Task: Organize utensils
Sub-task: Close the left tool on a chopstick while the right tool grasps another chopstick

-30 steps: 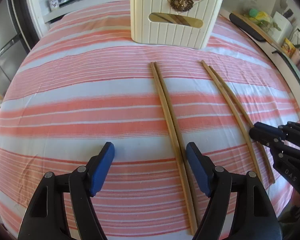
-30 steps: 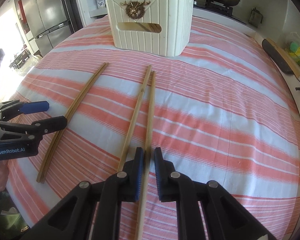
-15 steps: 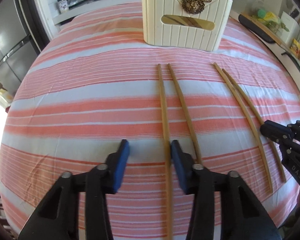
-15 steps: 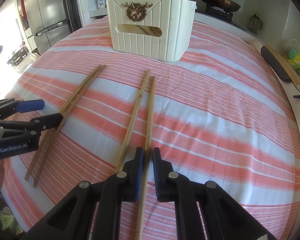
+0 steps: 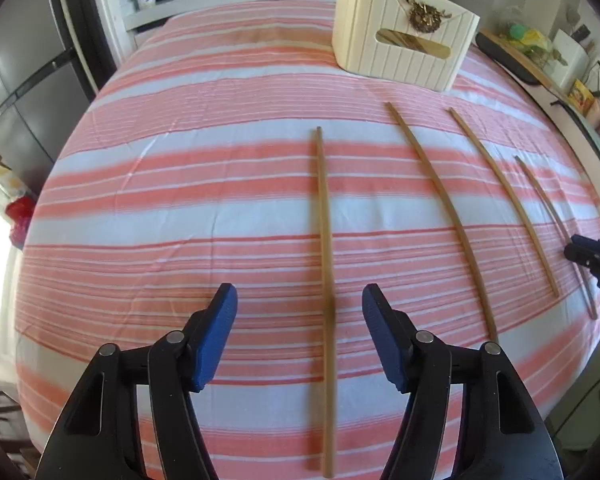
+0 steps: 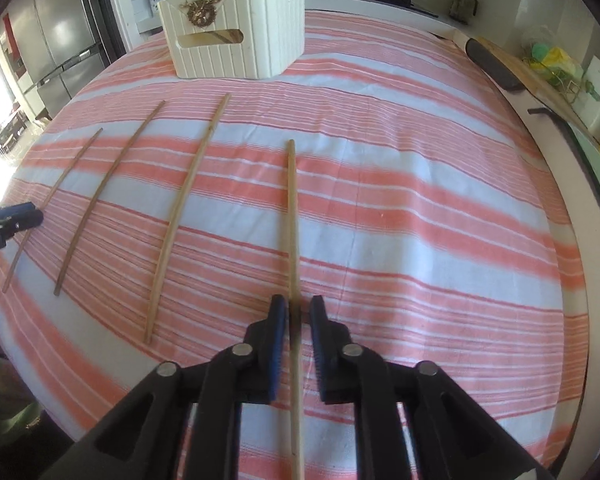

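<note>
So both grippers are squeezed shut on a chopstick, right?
Not quite. The right gripper is squeezed shut on a chopstick, but the left gripper is open. Another chopstick sits between its wide-apart fingers, as the left wrist view shows.

Bench [image 5: 180, 208] covered in red-and-white striped cloth [image 6: 420, 220]. Four wooden chopsticks [image 5: 440, 208] lie on it, spread apart. White slatted basket [image 5: 400, 52] stands at the far end.
</note>
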